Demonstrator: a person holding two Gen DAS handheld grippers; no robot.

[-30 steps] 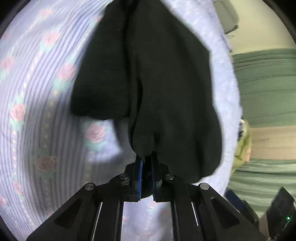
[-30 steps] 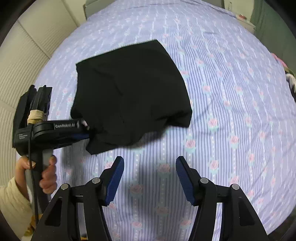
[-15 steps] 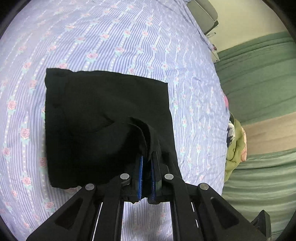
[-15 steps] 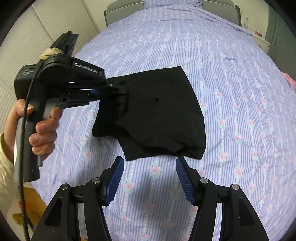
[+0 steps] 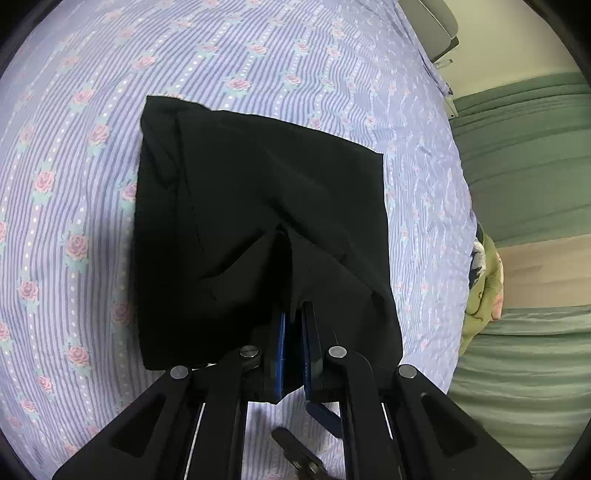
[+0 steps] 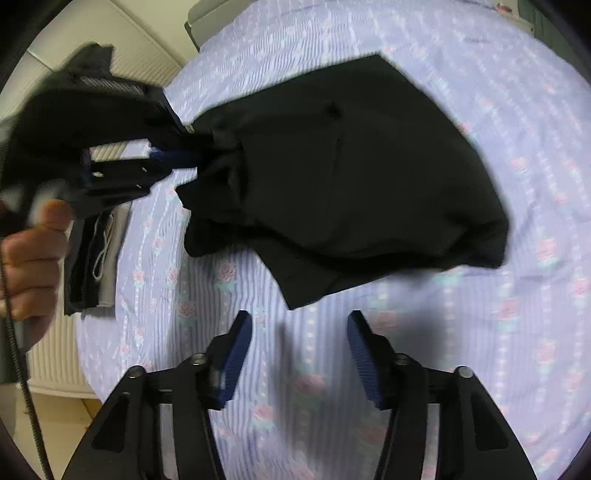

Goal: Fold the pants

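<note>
The black pants [image 5: 258, 206] are folded into a thick bundle lying on the lilac floral bedsheet [image 5: 74, 184]. My left gripper [image 5: 293, 314] is shut on the near edge of the pants, which bunch around its blue pads. In the right wrist view the pants [image 6: 369, 184] fill the middle, and the left gripper [image 6: 192, 157] pinches their left edge and lifts it off the bed. My right gripper [image 6: 299, 332] is open and empty, hovering above the sheet just in front of the pants' near corner.
A folded stack of grey and dark clothes [image 6: 96, 258] lies at the bed's left edge. A green blanket and crumpled clothing [image 5: 484, 288] sit beside the bed on the right. The headboard [image 6: 199, 18] is at the far end.
The left gripper carried the pants from hanging down to draped over the bed, then pulled the held edge leftward and up. The right gripper moved closer to the pants, still open.
</note>
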